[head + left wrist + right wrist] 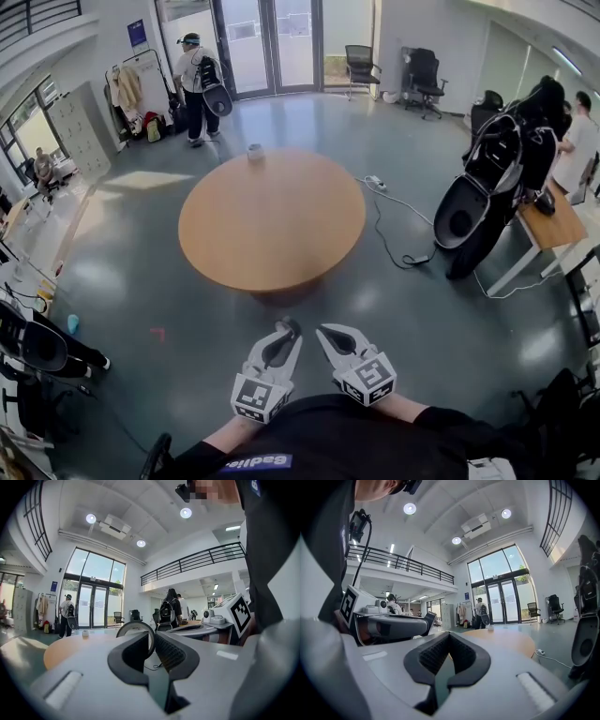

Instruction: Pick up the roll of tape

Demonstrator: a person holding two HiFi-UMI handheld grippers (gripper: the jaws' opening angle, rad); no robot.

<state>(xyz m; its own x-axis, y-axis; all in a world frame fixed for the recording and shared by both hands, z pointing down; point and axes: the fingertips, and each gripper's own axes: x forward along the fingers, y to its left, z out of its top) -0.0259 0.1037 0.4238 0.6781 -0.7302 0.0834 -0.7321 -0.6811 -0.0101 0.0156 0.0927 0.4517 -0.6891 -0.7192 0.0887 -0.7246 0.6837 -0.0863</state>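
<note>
- Left gripper: held level, close in front of the person's body. Its jaws are closed on the thin wall of the roll of tape. The roll stands on edge, and in the left gripper view its ring rises to the left of the pads.
- Right gripper: level, just beside the left gripper. Its jaws are together with nothing between the pads.
- Round wooden table: ahead of both grippers, on the grey floor. A small white cylinder stands at its far edge.
- White cable: lies on the floor to the right of the table.
- Person: stands beyond the table, near the glass doors.
</note>
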